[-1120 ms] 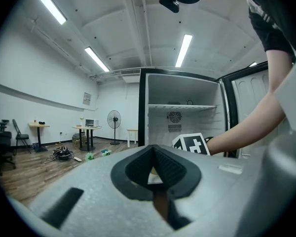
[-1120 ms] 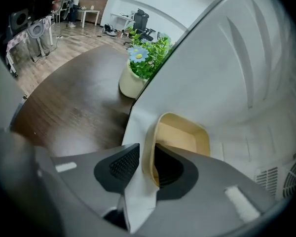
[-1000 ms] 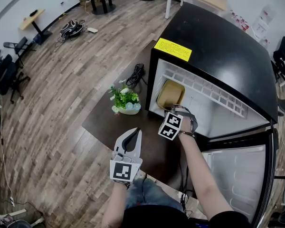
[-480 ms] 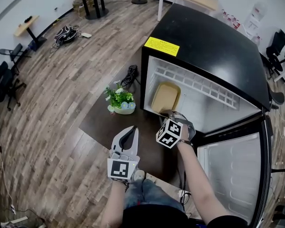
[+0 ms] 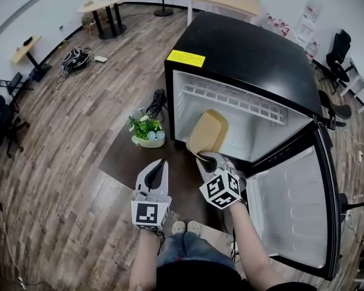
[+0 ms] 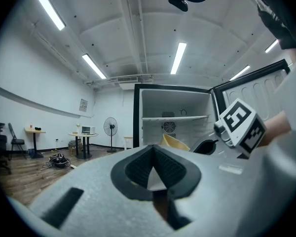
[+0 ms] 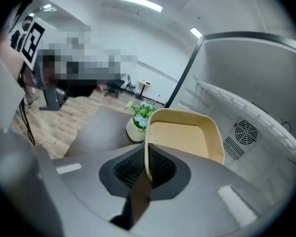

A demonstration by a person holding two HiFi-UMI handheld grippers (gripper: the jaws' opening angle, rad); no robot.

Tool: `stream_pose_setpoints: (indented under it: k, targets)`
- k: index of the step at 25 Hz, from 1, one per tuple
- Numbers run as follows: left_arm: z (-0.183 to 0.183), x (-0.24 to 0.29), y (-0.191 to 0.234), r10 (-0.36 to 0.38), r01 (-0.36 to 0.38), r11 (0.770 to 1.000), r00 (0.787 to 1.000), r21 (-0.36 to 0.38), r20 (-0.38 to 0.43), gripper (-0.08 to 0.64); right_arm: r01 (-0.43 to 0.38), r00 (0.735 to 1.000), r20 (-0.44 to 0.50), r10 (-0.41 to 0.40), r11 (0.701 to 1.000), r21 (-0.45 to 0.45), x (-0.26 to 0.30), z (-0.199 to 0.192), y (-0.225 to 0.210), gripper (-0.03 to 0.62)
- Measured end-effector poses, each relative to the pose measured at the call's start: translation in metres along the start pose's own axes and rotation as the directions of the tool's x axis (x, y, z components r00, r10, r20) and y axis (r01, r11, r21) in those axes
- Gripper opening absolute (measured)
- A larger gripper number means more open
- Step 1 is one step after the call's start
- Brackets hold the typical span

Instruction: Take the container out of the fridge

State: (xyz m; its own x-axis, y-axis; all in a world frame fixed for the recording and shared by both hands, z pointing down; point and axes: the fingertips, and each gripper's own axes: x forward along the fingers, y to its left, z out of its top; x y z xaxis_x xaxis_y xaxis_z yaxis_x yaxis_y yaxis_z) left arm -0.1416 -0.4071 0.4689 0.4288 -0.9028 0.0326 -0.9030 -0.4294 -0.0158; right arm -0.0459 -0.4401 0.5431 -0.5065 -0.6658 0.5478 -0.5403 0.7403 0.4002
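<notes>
A tan, shallow container [image 5: 207, 132] tilts at the front opening of the black fridge [image 5: 242, 47], with its near rim over the fridge's front edge. My right gripper [image 5: 205, 158] is shut on that near rim. In the right gripper view the container [image 7: 185, 132] stands up from my right gripper [image 7: 147, 164], its thin wall pinched between the pads. My left gripper [image 5: 159, 167] hangs left of the fridge, shut and holding nothing. In the left gripper view my left gripper [image 6: 154, 164] points at the open fridge, where the container [image 6: 175, 142] shows.
The fridge door [image 5: 291, 211] stands wide open at the right. A white wire shelf [image 5: 230, 96] runs across the fridge's inside. A potted plant [image 5: 144, 132] sits on the dark mat [image 5: 130, 159] left of the fridge, with cables [image 5: 158, 99] behind it. Wooden floor lies around.
My right gripper has drawn back toward me with the container, which slid from deeper inside to the fridge's front edge. The left gripper has barely moved.
</notes>
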Motion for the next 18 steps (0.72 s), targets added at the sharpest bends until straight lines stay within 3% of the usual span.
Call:
stream_pose_setpoints:
  k: [5, 11, 18]
  targets:
    - [0.013, -0.001, -0.007, -0.012, 0.012, 1.0, 1.0, 0.01, 0.027, 0.006, -0.011, 0.968, 0.249, -0.025, 0.99, 0.143, -0.058, 0.036, 0.006, 0.021]
    - [0.034, 0.004, -0.026, -0.049, 0.047, 0.998, 0.997, 0.032, 0.065, 0.006, -0.032, 0.866, 0.492, -0.093, 0.97, 0.241, -0.123, 0.061, -0.002, 0.021]
    - [0.061, 0.008, -0.044, -0.085, 0.079, 0.995, 0.991, 0.061, 0.107, 0.006, -0.011, 0.778, 0.579, -0.245, 0.915, 0.402, -0.179, 0.054, -0.017, 0.02]
